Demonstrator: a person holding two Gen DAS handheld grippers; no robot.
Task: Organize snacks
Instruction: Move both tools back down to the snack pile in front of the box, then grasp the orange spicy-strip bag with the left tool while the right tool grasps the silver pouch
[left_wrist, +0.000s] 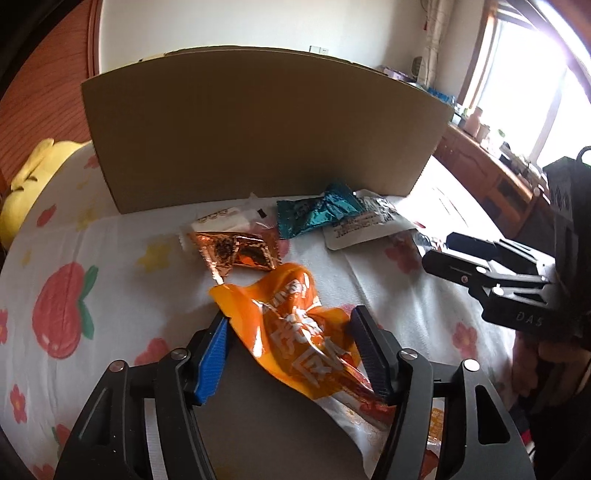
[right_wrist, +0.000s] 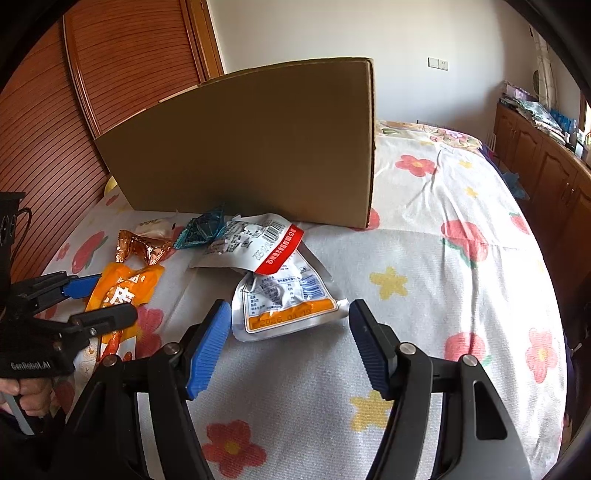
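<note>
Left wrist view: the left tongs (left_wrist: 288, 354) point down at a bed (left_wrist: 122, 258) covered in a soft white quilted sheet printed with red flowers and yellow stars. Their two ribbed pads, one bright blue and one dark navy, stand apart on either side of a crinkled, glossy orange snack packet (left_wrist: 306, 332) with white lettering; the packet lies between them, but whether the pads press on it cannot be told. Just beyond lies a shiny copper foil wrapper (left_wrist: 236, 253) with twisted, serrated ends, then a pale flat packet (left_wrist: 225, 219), a crumpled teal foil packet (left_wrist: 317, 212) and a white pouch with fine print (left_wrist: 369, 223). Behind them stands a tall, plain brown cardboard box (left_wrist: 258, 129) with smooth matte walls. A yellow plush toy (left_wrist: 33, 177) rests at the left edge. The black right tongs (left_wrist: 443, 251) show at the right. Right wrist view: the right tongs (right_wrist: 290, 343) are released, their ribbed blue pads wide apart and gripping nothing, hovering over the flowered sheet. Just ahead of them lies a wrinkled white pouch with an orange band (right_wrist: 288, 302), partly under a second white pouch edged with a red stripe (right_wrist: 255, 240). The teal and copper wrappers lie further left, near the box's foot. At the left, the left tongs straddle the orange packet, held by a hand (right_wrist: 26, 395). A slatted wooden wardrobe door (right_wrist: 122, 70) stands behind.
</note>
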